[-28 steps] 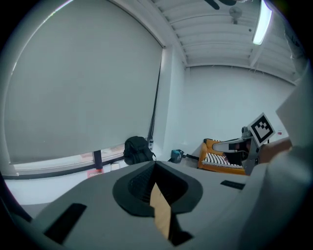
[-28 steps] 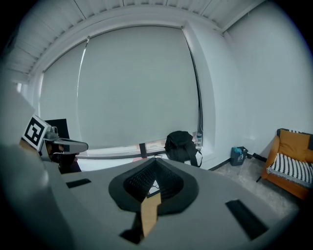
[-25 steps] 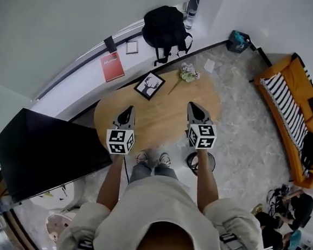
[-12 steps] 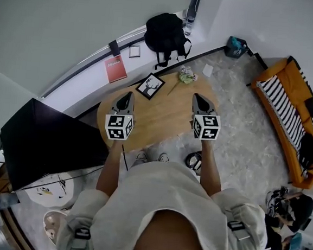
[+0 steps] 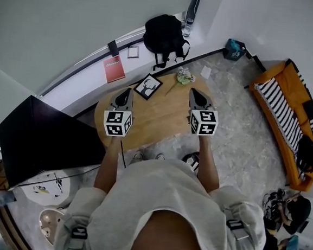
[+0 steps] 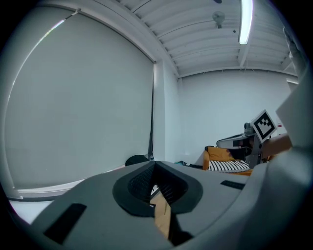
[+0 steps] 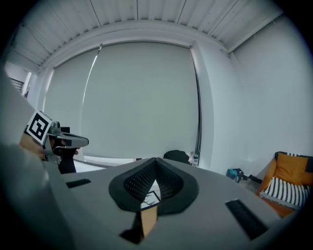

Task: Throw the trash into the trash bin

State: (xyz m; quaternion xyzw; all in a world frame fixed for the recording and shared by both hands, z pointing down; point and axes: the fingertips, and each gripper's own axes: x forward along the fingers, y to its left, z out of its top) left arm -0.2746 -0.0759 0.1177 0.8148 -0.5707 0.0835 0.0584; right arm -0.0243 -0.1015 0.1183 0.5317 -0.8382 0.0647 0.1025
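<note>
A crumpled pale bundle of trash [image 5: 184,75] lies at the far edge of the round wooden table [image 5: 157,122]. A small round black bin [image 5: 192,161] stands on the floor by the table's near edge, partly hidden by my right arm. Both grippers hover above the table, pointing away from me. The left gripper [image 5: 124,96] [image 6: 155,163] has its jaws together with nothing in them. The right gripper [image 5: 196,94] [image 7: 155,160] is shut and empty too, short of the trash. Each gripper view shows the other gripper off to the side.
A framed deer picture [image 5: 149,86] lies on the table between the grippers. Behind it are a red book [image 5: 114,69] on the ledge and a black backpack [image 5: 164,34]. An orange sofa [image 5: 288,114] stands at the right, a big black panel [image 5: 41,139] at the left. White paper [image 5: 206,72] lies on the floor.
Both grippers have risen together above the table, still shut. The head view has shifted slightly, so the table looks smaller and farther.
</note>
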